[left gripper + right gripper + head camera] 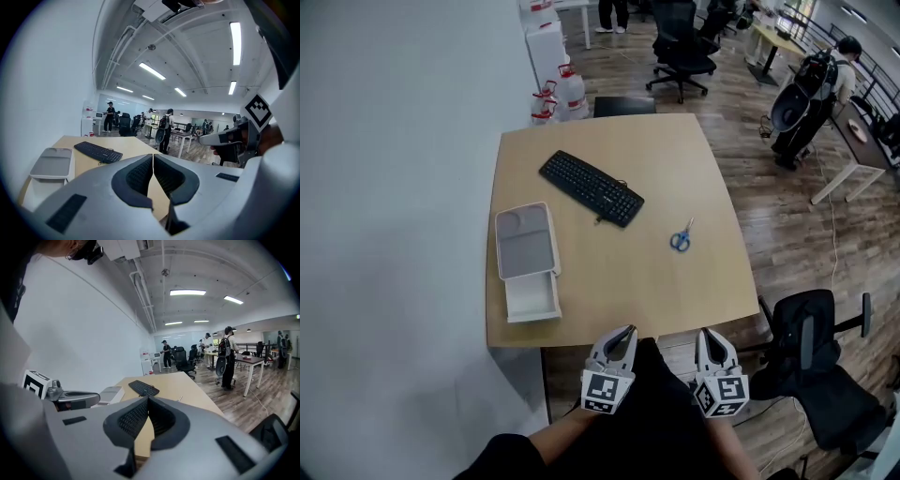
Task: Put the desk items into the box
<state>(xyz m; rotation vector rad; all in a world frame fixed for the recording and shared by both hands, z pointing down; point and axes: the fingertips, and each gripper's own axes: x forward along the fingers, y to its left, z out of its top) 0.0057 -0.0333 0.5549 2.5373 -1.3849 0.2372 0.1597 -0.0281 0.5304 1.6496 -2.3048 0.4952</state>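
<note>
A black keyboard (592,187) lies across the far middle of the wooden desk (675,291); it also shows as the keyboard (98,152) and the keyboard (143,388). Blue-handled scissors (681,237) rest to its right. A white box (532,296) with its grey lid (524,241) beside it sits at the desk's left edge. My left gripper (625,330) and right gripper (707,333) hover at the desk's near edge, both shut with nothing between the pads. In the left gripper view the left gripper (153,155) has its pads touching; the right gripper (147,398) likewise.
A white wall runs along the desk's left side. A black office chair (820,366) stands at the near right, another chair (682,47) beyond the far edge. Water bottles (567,89) stand by the far left corner. A person (825,80) stands far right.
</note>
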